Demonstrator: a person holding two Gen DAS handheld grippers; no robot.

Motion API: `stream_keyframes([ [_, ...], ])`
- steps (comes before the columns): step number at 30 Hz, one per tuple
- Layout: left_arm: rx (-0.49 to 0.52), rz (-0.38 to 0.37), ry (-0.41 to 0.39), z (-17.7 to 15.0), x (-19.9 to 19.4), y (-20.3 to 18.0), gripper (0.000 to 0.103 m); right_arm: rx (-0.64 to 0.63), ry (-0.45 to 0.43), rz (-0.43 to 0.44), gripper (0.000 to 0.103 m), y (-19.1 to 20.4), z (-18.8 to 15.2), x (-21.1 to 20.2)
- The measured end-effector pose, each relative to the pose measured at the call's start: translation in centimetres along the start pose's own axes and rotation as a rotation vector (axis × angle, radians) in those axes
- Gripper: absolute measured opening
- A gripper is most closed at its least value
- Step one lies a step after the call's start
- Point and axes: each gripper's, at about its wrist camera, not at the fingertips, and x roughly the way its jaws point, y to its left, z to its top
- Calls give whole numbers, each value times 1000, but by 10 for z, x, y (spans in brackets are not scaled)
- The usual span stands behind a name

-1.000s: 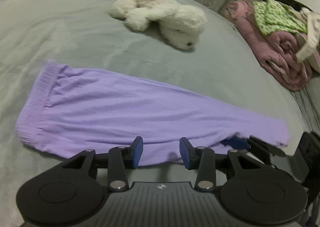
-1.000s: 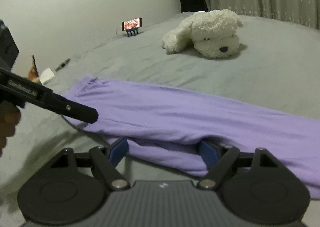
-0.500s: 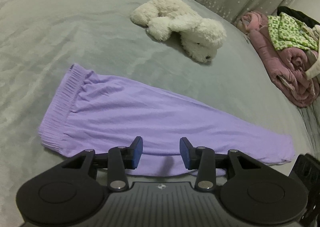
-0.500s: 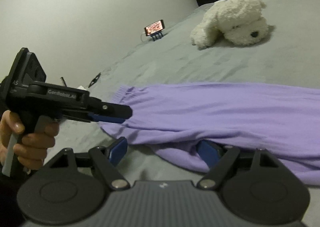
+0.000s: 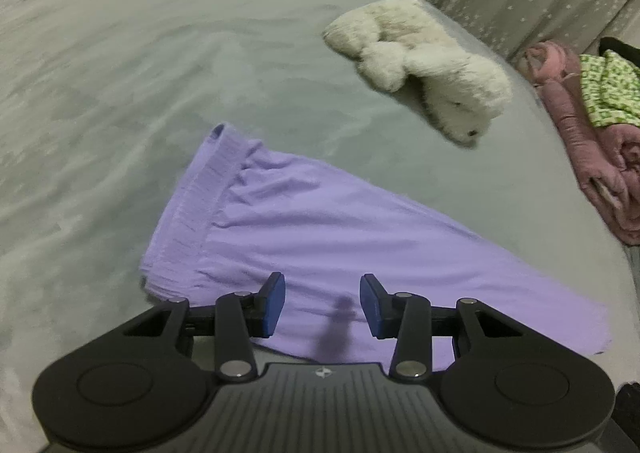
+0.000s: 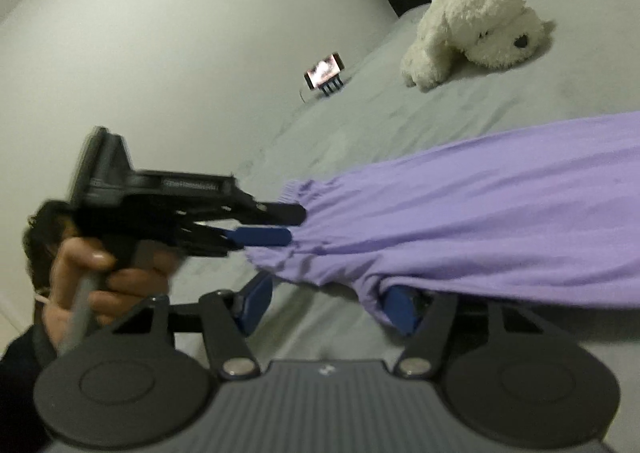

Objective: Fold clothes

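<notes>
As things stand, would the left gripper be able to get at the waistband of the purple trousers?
Probably yes. The left gripper is open and sits right at the waistband of the purple trousers, with nothing in between. The plush dog lies well off to the far side.

We see dim, flat indoor light with a grey-green cast, a soft finger shadow on the purple garment, motion blur smearing the left gripper and hand, fisheye bending at dark corners.
</notes>
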Motion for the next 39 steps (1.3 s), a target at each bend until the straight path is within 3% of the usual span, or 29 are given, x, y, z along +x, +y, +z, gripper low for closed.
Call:
stream_keyframes([
  [8, 41, 52, 21, -5, 9, -4, 40, 30, -20, 2, 61, 12, -22, -17],
  [19, 45, 56, 26, -4, 9, -2, 40, 64, 7, -50, 61, 13, -33, -17],
  [26, 35, 54, 28, -4, 8, 1, 40, 123, -57, -79, 61, 10, -36, -26],
  [39, 31, 69, 28, -1, 7, 5, 40, 47, -8, -162, 57, 25, -51, -27],
])
